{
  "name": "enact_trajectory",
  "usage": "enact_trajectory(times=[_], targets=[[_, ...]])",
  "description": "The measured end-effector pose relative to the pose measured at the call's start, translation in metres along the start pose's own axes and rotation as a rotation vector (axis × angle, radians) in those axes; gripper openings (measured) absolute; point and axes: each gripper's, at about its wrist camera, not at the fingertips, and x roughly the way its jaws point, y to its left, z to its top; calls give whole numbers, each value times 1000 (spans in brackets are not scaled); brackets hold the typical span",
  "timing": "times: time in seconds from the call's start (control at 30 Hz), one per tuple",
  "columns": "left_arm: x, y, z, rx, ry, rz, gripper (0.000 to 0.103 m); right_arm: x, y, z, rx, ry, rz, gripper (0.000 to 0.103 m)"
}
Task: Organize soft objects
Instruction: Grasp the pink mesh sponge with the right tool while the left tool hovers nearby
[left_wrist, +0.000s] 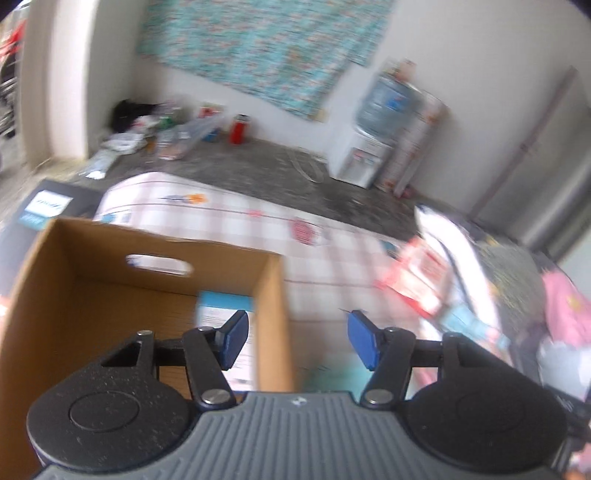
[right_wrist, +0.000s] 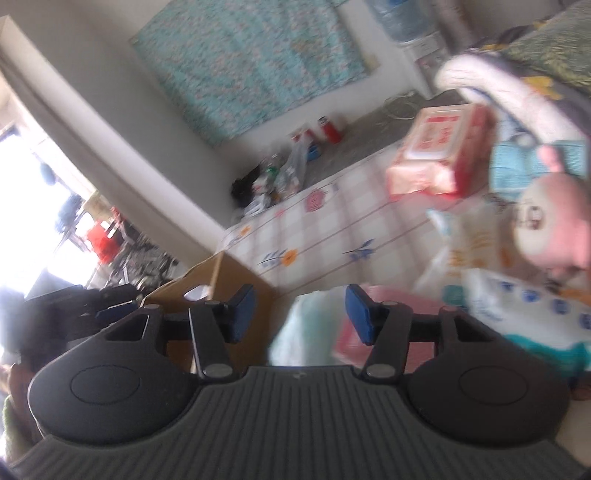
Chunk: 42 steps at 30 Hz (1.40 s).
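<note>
An open cardboard box (left_wrist: 110, 266) stands on the checked bed sheet (left_wrist: 258, 221), with a blue-and-white pack (left_wrist: 221, 306) lying inside. My left gripper (left_wrist: 299, 339) hangs open over the box's right wall, with nothing between its pads. A red tissue pack (left_wrist: 417, 273) lies further right on the bed. In the right wrist view my right gripper (right_wrist: 301, 314) is open above a pale teal soft thing (right_wrist: 306, 332) and a pink pack (right_wrist: 413, 301), beside the box (right_wrist: 236, 273). The pads do not press on either. The red tissue pack (right_wrist: 439, 155), a pink plush toy (right_wrist: 554, 225) and a white blue-dotted pack (right_wrist: 517, 306) lie to the right.
A grey patterned blanket (left_wrist: 509, 266) is heaped at the bed's right end. Beyond the bed the floor holds a water dispenser (left_wrist: 362, 155), a red bottle (left_wrist: 239, 129) and scattered clutter (left_wrist: 159, 129). A dark carton (left_wrist: 48, 206) stands left of the box. Both views are motion-blurred.
</note>
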Motion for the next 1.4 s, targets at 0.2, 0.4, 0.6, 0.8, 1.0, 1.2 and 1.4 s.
enact_trajectory(times=[0.2,0.4,0.6,0.8,1.0,1.2,1.4], targets=[[30,-68,-13,122,107,-87,58,-9,-54,-7,113,9,-63,54],[75,-127,-27,224,201,-120,56,-4,-82,-25,143,44,-64,54],[135,-169,-29,298,357,-126,56,2,-94,-39,234,76,28,54],[199,-201,-30,404,462,-81,56,11,-87,-54,296,104,105,54],[247,-209,-48,464,586,-32,44,36,-88,-54,321,143,56,54],[243,-200,-49,466,612,-27,17,54,-91,-54,346,150,41,53],[217,-196,-52,505,604,-57,15,59,-93,-54,378,124,60,53]])
